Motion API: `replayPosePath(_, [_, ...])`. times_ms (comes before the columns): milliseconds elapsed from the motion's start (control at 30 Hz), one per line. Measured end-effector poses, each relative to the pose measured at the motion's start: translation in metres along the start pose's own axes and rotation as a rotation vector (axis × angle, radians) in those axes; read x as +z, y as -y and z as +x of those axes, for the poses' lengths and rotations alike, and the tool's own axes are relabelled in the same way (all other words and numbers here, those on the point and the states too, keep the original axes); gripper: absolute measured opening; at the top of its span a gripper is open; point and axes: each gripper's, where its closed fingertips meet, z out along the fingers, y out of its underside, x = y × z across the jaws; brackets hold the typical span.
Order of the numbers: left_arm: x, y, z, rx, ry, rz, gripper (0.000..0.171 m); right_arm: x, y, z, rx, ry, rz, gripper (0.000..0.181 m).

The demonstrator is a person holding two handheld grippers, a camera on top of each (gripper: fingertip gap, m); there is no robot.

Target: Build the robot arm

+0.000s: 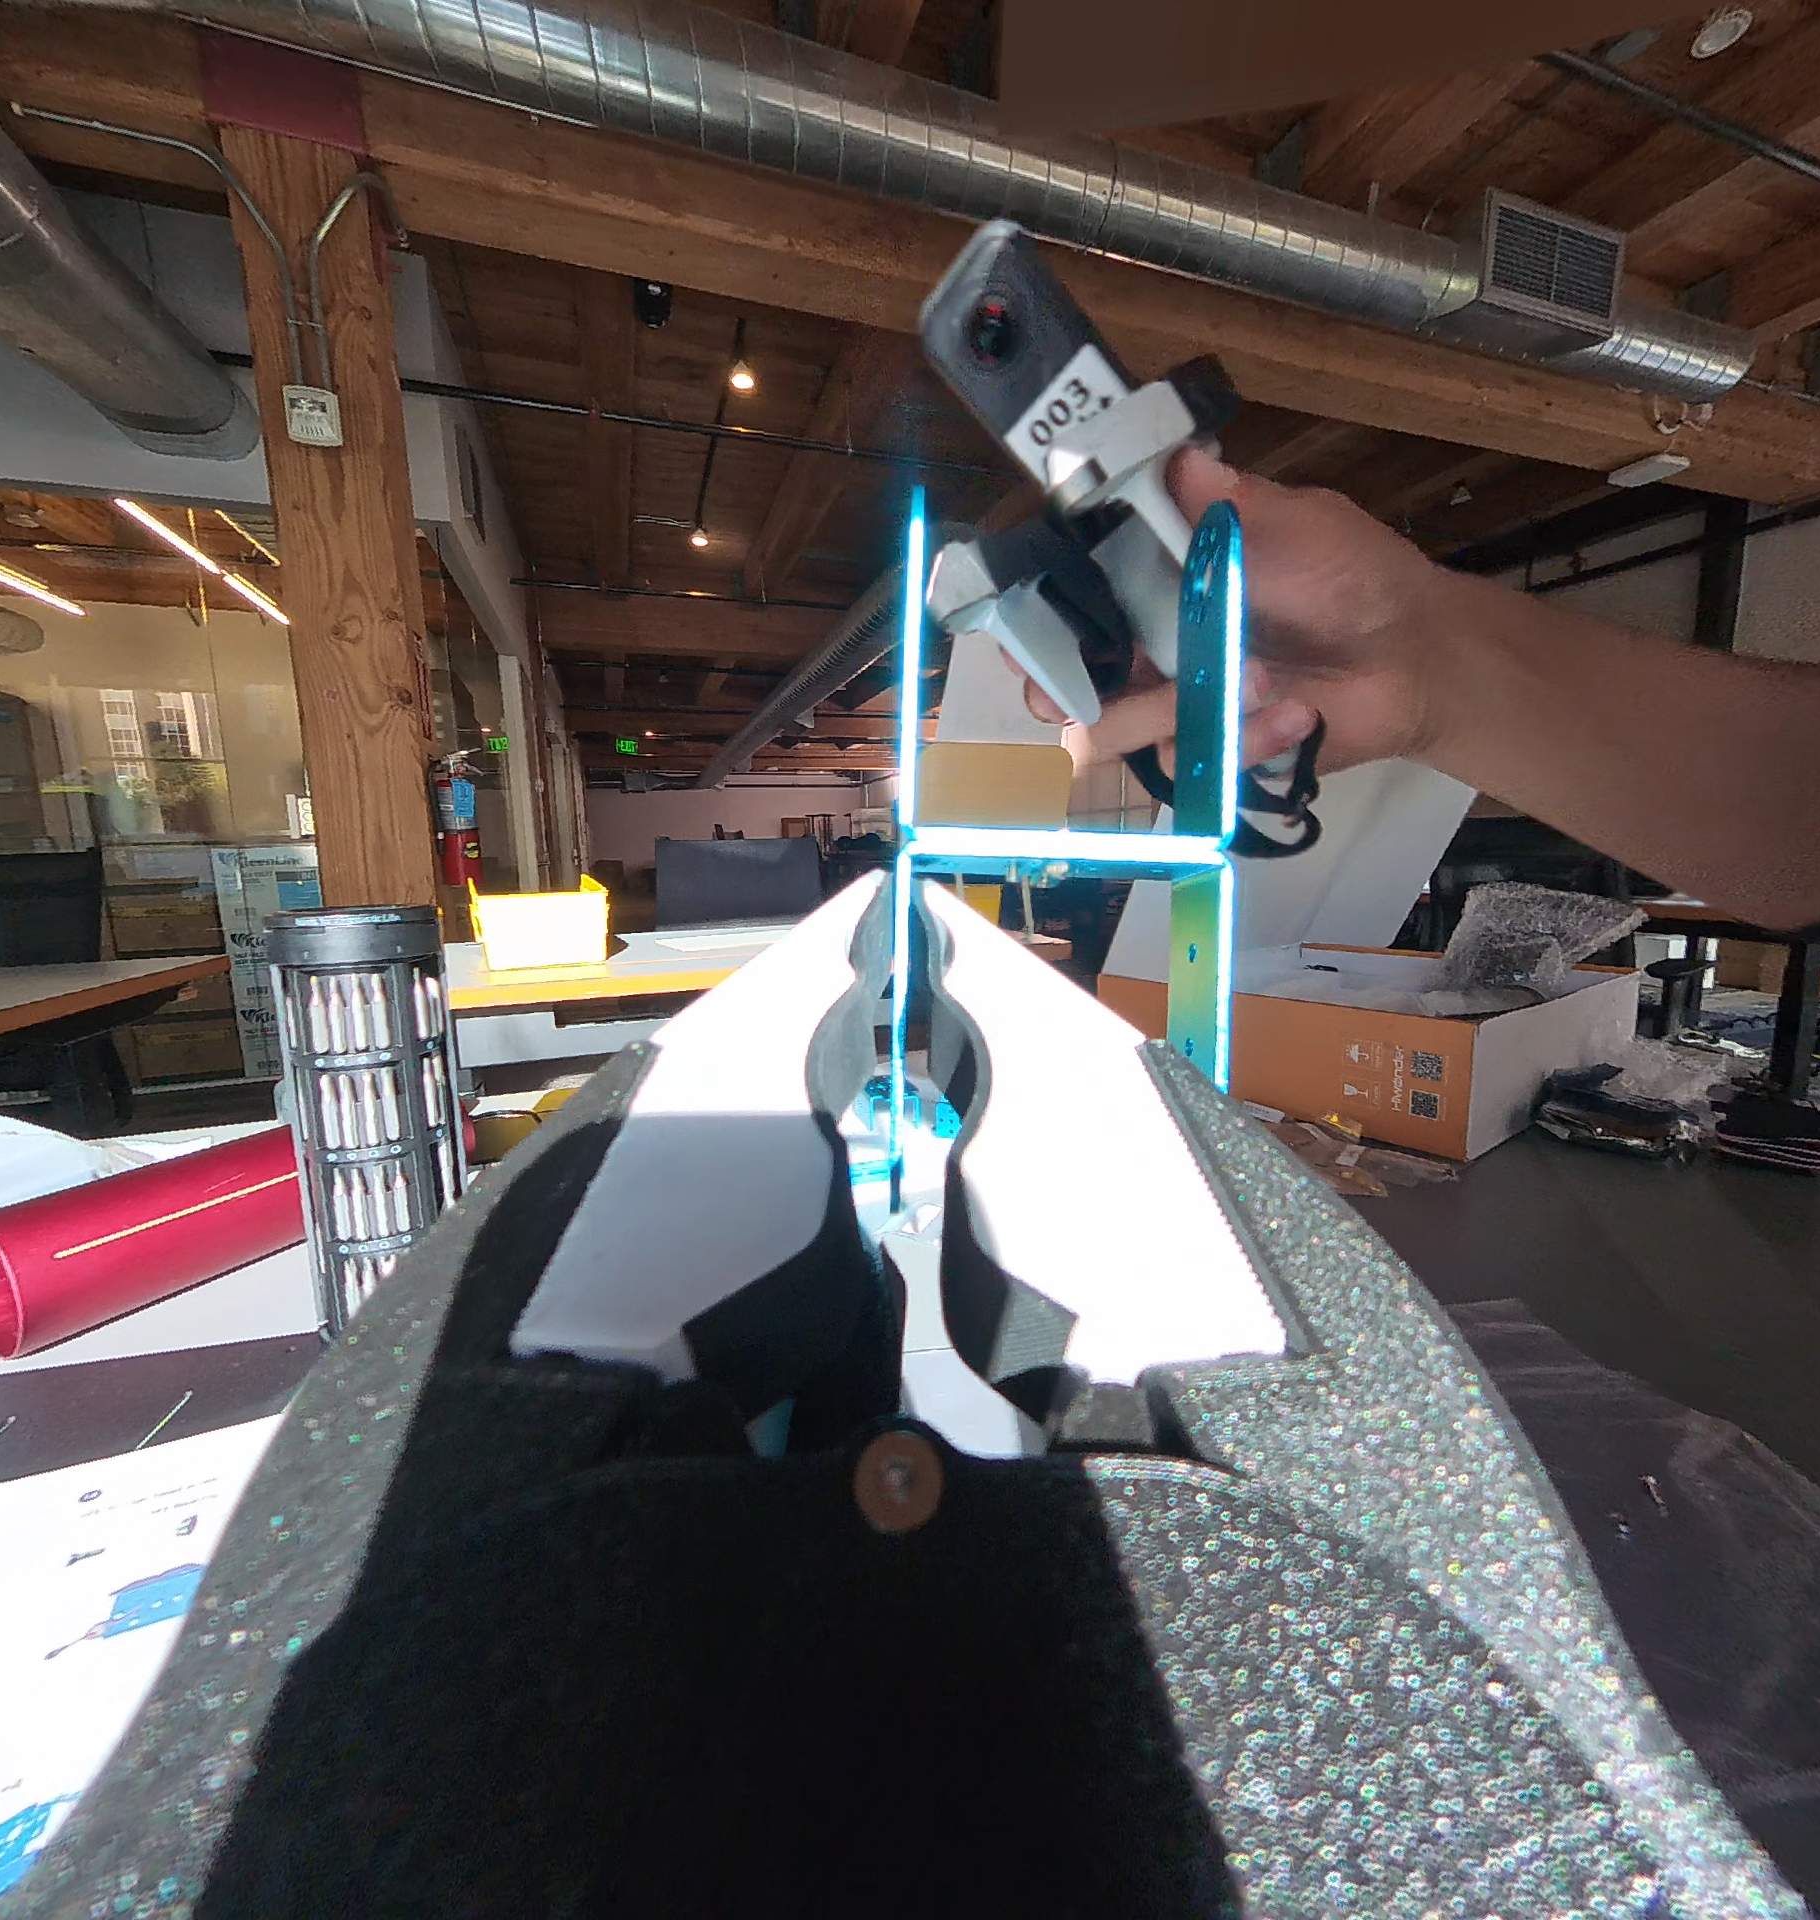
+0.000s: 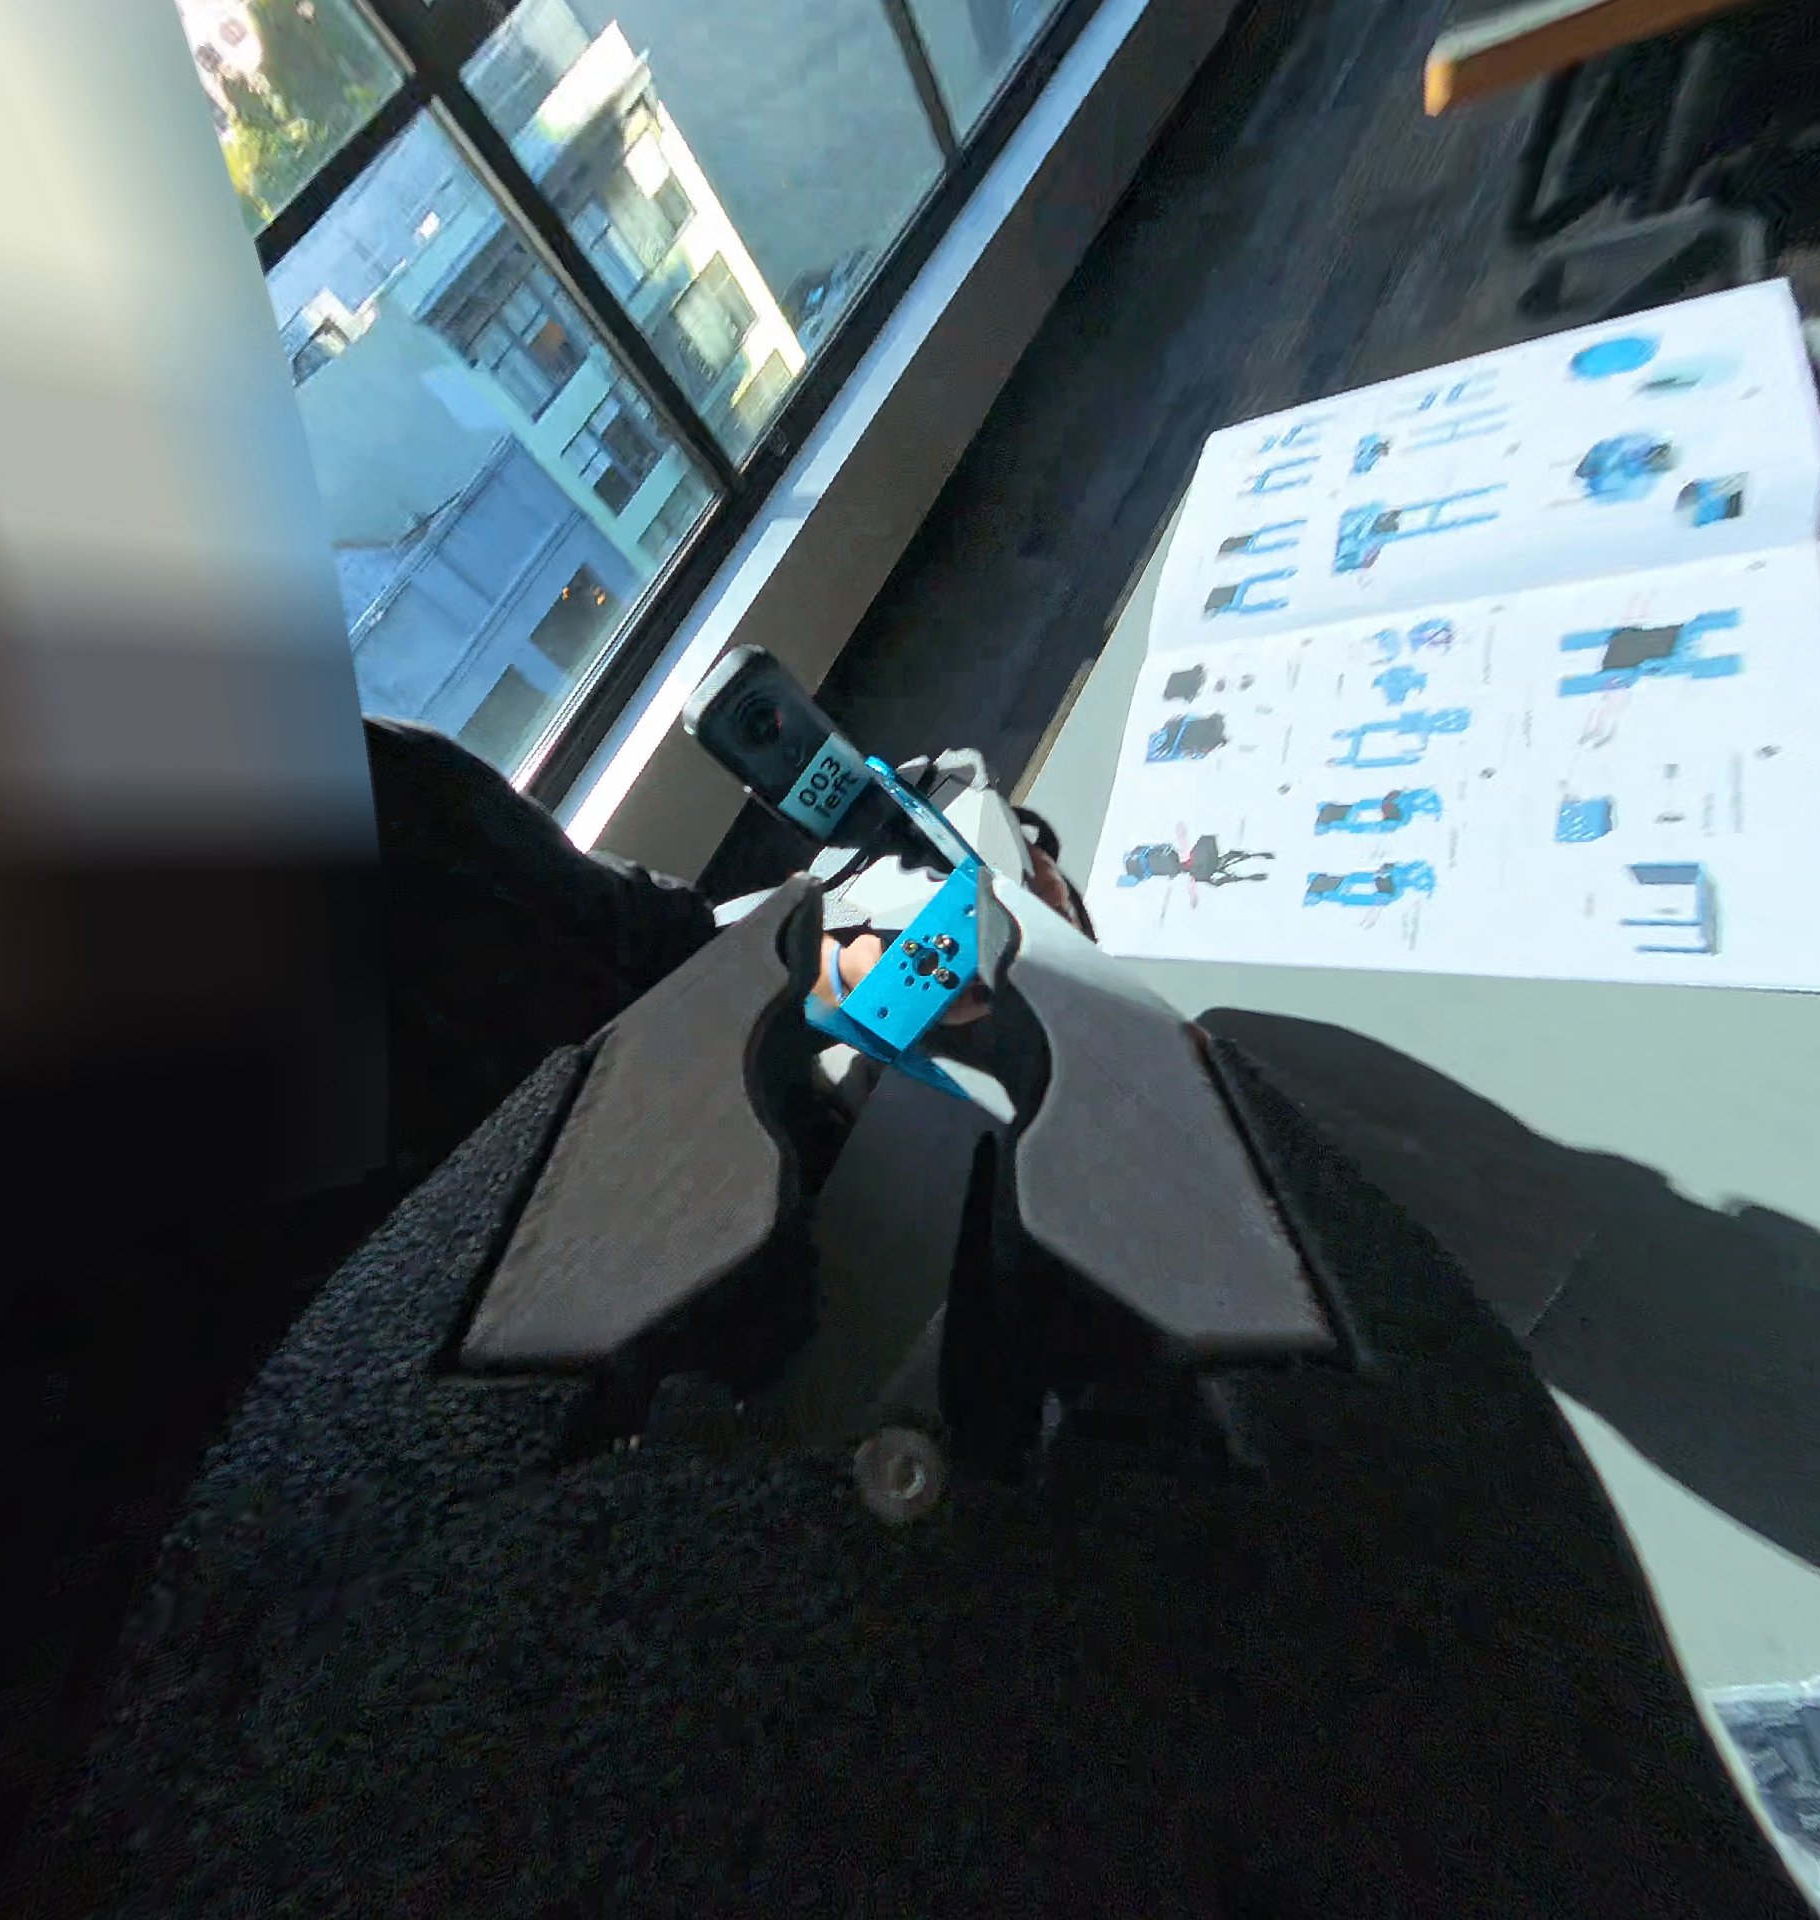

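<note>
Loft workshop: timber beams, metal ducting overhead, big windows. Dark table [image 1: 1612, 1299] with clutter. Landmark: the blue metal bracket frame [image 1: 1067, 842], H-shaped, held up in the air above the table.

Left gripper [image 1: 901, 909]: fingers clenched on the frame's left upright, just below the crossbar.

Right gripper [image 2: 901, 940]: fingers closed against the frame's blue plate with holes and screws, gripping it from both sides. In the left wrist view it comes in from the upper right, with a hand [image 1: 1332, 623] around its handle.

Left of the frame: a black rack of screwdriver bits [image 1: 360, 1091], a red tube [image 1: 127, 1247] lying beside it. Right of the frame: an open orange box [image 1: 1405, 1049]. An open instruction booklet [image 2: 1508, 665] lies flat on the table, beyond the frame in the right wrist view.
</note>
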Motion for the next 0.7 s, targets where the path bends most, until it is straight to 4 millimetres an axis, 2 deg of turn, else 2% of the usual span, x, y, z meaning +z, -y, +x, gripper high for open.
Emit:
replayPosePath(100, [-0.001,0.001,-0.009,0.019,0.058,0.003,0.001,-0.014,-0.007,0.008,-0.118,-0.158,0.15,0.054])
replayPosePath(167, [-0.002,-0.001,-0.02,0.024,0.127,-0.01,0.002,-0.014,-0.024,0.015,-0.178,-0.28,0.198,0.068])
replayPosePath(300, [-0.002,-0.006,-0.036,0.006,0.247,-0.038,0.0,0.025,-0.056,0.029,-0.212,-0.454,0.216,0.07])
replayPosePath(367, [0.001,-0.009,-0.038,0.016,0.275,-0.058,0.0,0.039,-0.057,0.031,-0.251,-0.508,0.243,0.064])
replayPosePath(433, [0.003,-0.01,-0.035,0.025,0.272,-0.066,0.0,0.044,-0.054,0.032,-0.264,-0.533,0.28,0.056])
replayPosePath(500, [0.004,-0.013,-0.032,0.023,0.287,-0.078,0.0,0.043,-0.052,0.035,-0.26,-0.537,0.302,0.048])
replayPosePath(567, [0.006,-0.016,-0.027,0.023,0.285,-0.09,0.001,0.042,-0.05,0.034,-0.24,-0.501,0.324,0.029])
replayPosePath(700, [0.008,-0.026,-0.021,-0.059,0.245,-0.145,0.004,0.037,-0.062,0.041,-0.241,-0.489,0.27,0.027])
